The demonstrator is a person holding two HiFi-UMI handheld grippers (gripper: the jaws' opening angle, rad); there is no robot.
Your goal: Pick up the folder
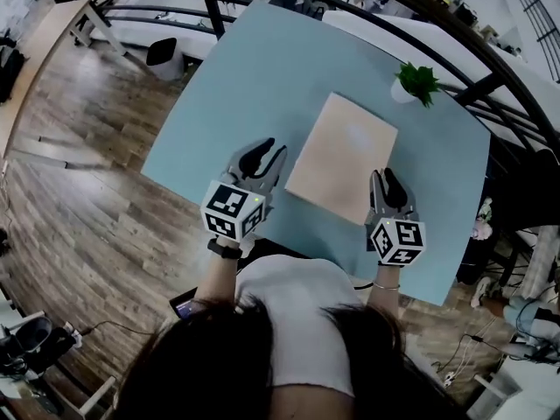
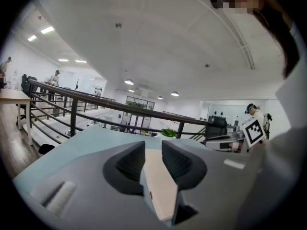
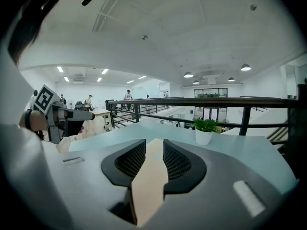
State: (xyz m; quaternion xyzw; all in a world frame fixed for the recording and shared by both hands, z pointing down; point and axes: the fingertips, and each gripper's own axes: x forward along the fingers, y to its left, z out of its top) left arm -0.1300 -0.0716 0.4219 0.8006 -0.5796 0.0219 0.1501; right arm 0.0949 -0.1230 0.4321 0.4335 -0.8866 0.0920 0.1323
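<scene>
One folder [image 1: 343, 156], one plant [image 1: 416, 80]

Open-plan office mezzanine: black metal railing [image 1: 209, 7] at 12 o'clock, brown wood-plank floor [image 1: 79, 208] at 9 o'clock, round recessed ceiling lights [image 2: 128, 82].

Bright, even light from ceiling lamps [image 3: 188, 74]; shadows soft; head view dimmer, bluish; heavy fisheye bending, black corners; close foreground blurred.

The surface [image 1: 254, 77] is a pale blue top. A flat beige folder [image 1: 343, 156] lies on it, toward the near right part. A small green plant [image 1: 416, 81] in a white pot stands by the far edge, apart from the folder.
</scene>
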